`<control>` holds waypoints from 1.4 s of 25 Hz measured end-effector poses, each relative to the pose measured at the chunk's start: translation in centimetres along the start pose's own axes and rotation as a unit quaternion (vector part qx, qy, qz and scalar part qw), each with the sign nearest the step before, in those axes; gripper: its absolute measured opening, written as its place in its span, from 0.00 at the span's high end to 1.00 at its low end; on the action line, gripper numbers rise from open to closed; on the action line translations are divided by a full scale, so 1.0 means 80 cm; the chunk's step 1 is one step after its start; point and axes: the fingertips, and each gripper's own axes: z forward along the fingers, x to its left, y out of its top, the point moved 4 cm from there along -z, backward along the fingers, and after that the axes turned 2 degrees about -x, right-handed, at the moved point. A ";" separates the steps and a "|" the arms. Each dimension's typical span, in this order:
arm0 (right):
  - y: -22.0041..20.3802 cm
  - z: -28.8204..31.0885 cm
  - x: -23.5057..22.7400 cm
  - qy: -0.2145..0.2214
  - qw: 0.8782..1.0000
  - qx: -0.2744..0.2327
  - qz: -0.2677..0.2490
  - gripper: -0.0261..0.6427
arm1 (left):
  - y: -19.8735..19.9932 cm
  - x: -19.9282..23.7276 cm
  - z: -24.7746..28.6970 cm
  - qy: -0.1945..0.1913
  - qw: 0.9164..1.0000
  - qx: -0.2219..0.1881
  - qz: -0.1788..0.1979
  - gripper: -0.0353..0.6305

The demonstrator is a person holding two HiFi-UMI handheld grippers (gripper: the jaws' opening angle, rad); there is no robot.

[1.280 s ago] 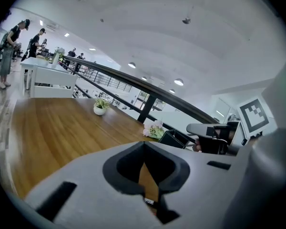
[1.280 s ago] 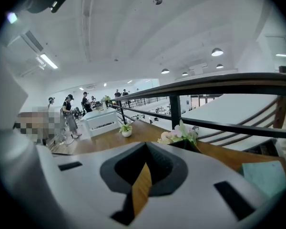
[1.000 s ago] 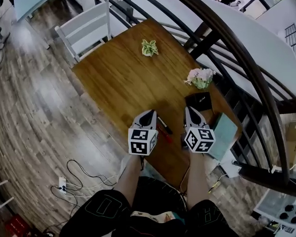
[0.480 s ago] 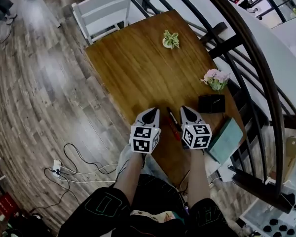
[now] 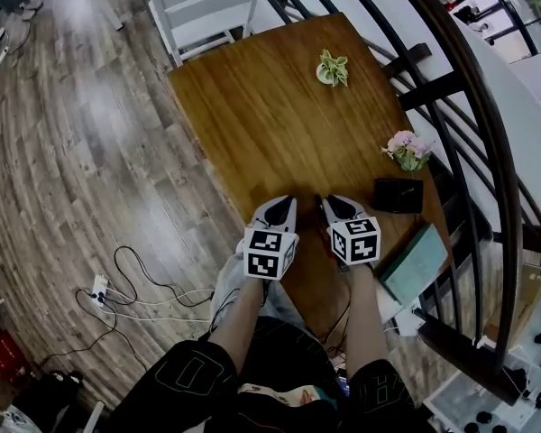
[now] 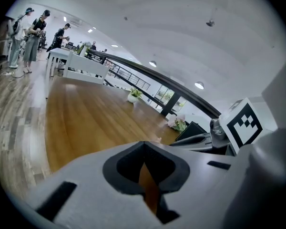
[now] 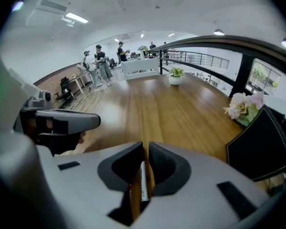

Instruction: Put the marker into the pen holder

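Observation:
A dark marker (image 5: 319, 209) lies on the wooden table (image 5: 261, 115), near its front edge. It pokes out beside the tip of my right gripper (image 5: 330, 206), which hovers right over it. In the right gripper view a pale stretch of the marker (image 7: 142, 184) shows through the thin slit between the jaws. It lies below them and is not held. The black pen holder (image 5: 398, 194) stands to the right, also seen as the pen holder (image 7: 260, 147) in the right gripper view. My left gripper (image 5: 277, 209) is shut and empty, just left of the marker.
Pink flowers (image 5: 408, 151) stand behind the pen holder, and a small potted plant (image 5: 332, 68) sits at the far edge. A teal book (image 5: 417, 262) lies at the front right corner. A dark railing (image 5: 451, 106) runs along the right and a white chair (image 5: 212, 7) stands beyond the table.
My right gripper has moved left, from beside the pen holder to over the marker. The left gripper has kept its place. The head view has shifted.

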 end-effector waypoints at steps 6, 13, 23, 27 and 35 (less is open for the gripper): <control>-0.009 0.021 0.013 0.026 0.997 0.062 -0.037 0.85 | 0.000 0.008 -0.001 0.008 1.000 -0.002 -0.009 0.94; -0.011 0.032 0.013 0.024 0.995 0.085 -0.053 0.85 | -0.004 0.007 0.002 0.007 1.000 0.002 -0.010 0.94; -0.016 0.032 0.009 0.012 0.995 0.088 -0.047 0.89 | -0.001 0.002 0.005 0.003 1.000 0.006 -0.003 0.94; -0.011 0.024 0.007 0.008 0.997 0.066 -0.031 0.89 | 0.002 -0.001 0.007 -0.001 1.000 0.006 0.001 0.94; 0.004 -0.010 -0.007 -0.013 1.000 0.011 0.002 0.90 | 0.012 -0.024 0.012 -0.025 0.999 0.006 0.020 0.94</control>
